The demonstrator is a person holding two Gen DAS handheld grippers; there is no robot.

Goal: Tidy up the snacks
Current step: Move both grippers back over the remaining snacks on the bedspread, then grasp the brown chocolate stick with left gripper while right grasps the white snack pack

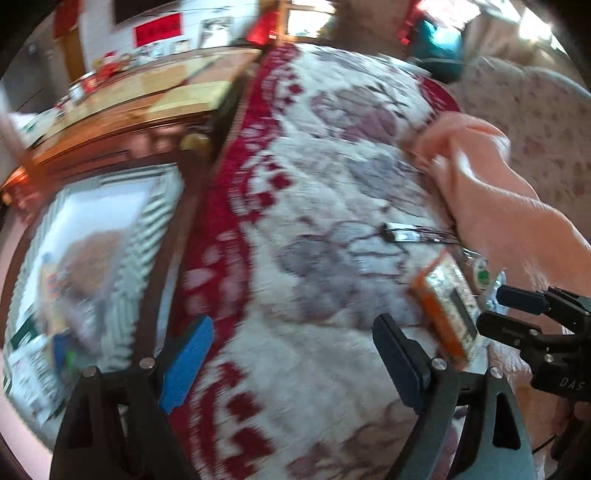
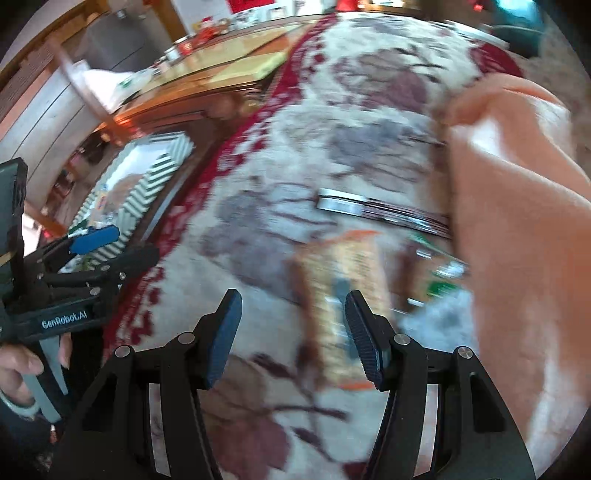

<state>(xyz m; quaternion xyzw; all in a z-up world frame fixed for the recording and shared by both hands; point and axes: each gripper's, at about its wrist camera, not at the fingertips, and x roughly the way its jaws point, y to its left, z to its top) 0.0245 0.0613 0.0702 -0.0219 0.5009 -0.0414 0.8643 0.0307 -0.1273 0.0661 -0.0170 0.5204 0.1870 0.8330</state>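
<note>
Floral bedspread (image 2: 258,229); left tongs (image 2: 110,247) marked "GenRobot.AI", spread, empty; right tongs (image 2: 291,332) spread, empty.

Snack packet (image 2: 343,295) on rug (image 2: 295,166), box (image 1: 99,236) left

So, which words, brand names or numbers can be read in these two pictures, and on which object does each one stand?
"GenRobot.AI": on the body of the left hand-held gripper, seen in the right wrist view.
"DAS": on the body of the right hand-held gripper, cut off at the picture edge.
Orange snack packet: print too blurred to read.
Red sign on the far wall: too blurred to read.
</note>
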